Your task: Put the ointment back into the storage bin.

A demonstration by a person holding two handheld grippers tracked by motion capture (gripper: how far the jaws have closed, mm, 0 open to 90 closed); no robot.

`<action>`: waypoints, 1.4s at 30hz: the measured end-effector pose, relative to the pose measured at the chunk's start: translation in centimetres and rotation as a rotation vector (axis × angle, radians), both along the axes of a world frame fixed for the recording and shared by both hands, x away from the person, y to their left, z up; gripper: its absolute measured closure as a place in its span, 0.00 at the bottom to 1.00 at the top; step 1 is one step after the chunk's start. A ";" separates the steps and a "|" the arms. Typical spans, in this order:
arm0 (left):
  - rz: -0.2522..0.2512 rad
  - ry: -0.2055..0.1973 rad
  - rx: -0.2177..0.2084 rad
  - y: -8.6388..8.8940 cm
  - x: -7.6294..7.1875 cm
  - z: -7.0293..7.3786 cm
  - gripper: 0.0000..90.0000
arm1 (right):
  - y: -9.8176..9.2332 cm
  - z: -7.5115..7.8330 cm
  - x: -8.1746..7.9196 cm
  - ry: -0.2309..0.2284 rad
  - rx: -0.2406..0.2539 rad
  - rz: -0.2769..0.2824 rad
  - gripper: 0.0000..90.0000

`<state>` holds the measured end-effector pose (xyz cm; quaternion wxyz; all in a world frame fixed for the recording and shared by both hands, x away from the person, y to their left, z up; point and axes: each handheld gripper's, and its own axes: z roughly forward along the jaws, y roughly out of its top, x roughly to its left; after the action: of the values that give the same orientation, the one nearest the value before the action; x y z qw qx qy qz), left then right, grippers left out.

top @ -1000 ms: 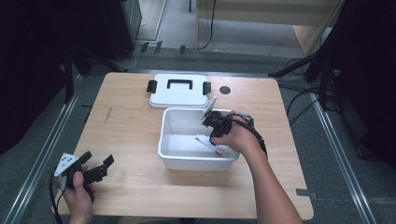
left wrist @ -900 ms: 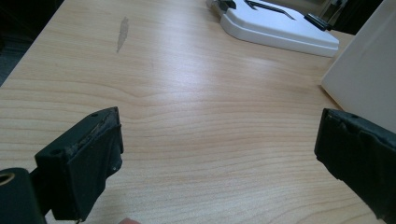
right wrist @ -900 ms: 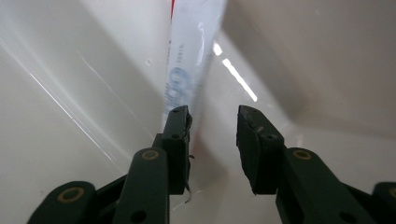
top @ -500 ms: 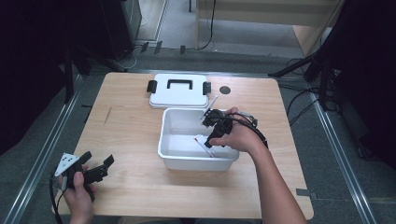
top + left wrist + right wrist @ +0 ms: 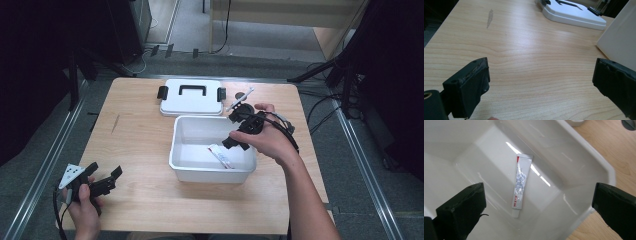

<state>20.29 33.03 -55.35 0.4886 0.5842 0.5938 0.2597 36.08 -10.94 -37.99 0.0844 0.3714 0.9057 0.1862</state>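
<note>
While the right gripper (image 5: 239, 131) hangs over the right end of the white tub (image 5: 186, 167), its jaws stand wide apart and grasp nothing. Seen through the right gripper view, the two black jaws frame a small tube (image 5: 521, 184) that lies flat on the tub's floor (image 5: 486, 152), untouched, with its crimped end away from the camera and its cap near the bottom wall. From the high view the tube (image 5: 221, 156) rests toward the right half of the tub, aslant. The tub sits near the middle of the desk (image 5: 135, 145), a little toward the right edge. Behind it, close to the far edge, lies the white lid (image 5: 191, 102) with a black handle and black clips at both ends. The left gripper (image 5: 100, 182) rests near the front left corner in the person's left hand (image 5: 82, 210), released, its jaws spread over bare wood; the left gripper view shows the tub's wall (image 5: 619, 37) at right and the lid (image 5: 574, 13) beyond.
</note>
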 end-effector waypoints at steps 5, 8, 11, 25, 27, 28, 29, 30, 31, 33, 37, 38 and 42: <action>0.000 0.000 0.003 0.0 0.0 0.0 0.02 | -1.3 0.7 -0.5 -0.024 0.014 -0.009 0.00; 0.000 0.000 0.006 0.0 0.0 0.0 0.02 | -2.3 1.3 -0.9 -0.037 0.022 -0.025 0.00; -0.001 0.000 0.006 0.0 0.0 0.0 0.02 | -3.8 1.7 -1.4 -0.042 0.032 -0.048 0.00; 0.001 0.001 0.007 0.0 0.0 0.0 0.02 | -10.2 -0.6 -1.9 -0.069 0.075 -0.183 0.00; 0.002 0.001 0.008 0.0 0.0 0.0 0.02 | -10.7 -0.9 -2.0 -0.078 0.086 -0.198 0.00; 0.002 0.001 0.008 0.0 0.0 0.0 0.02 | -11.6 -1.5 -2.1 -0.090 0.115 -0.219 0.00; 0.002 0.001 0.008 0.0 0.0 0.0 0.02 | -11.6 -1.5 -2.1 -0.090 0.115 -0.219 0.00; 0.003 0.001 0.008 0.0 0.0 0.0 0.02 | -12.0 -1.9 -2.3 -0.102 0.129 -0.225 0.00; 0.003 0.000 0.008 0.0 0.0 0.0 0.02 | -12.4 -2.3 -2.4 -0.109 0.144 -0.239 0.00; 0.002 0.000 0.009 -0.1 0.0 0.0 0.02 | -13.0 -3.0 -2.6 -0.128 0.152 -0.249 0.00; 0.003 0.000 0.008 -0.1 0.0 0.0 0.02 | -14.4 -4.5 -3.3 -0.177 0.192 -0.298 0.00; 0.002 0.000 0.008 0.0 0.0 0.0 0.02 | -15.1 -5.2 -3.5 -0.196 0.222 -0.313 0.00; 0.002 0.000 0.006 0.0 0.0 0.0 0.02 | -16.1 -6.6 -4.1 -0.226 0.246 -0.332 0.00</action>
<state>20.26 33.00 -55.34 0.4865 0.5850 0.5936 0.2623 31.95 -27.00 -44.57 0.1686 0.4996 0.7874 0.3193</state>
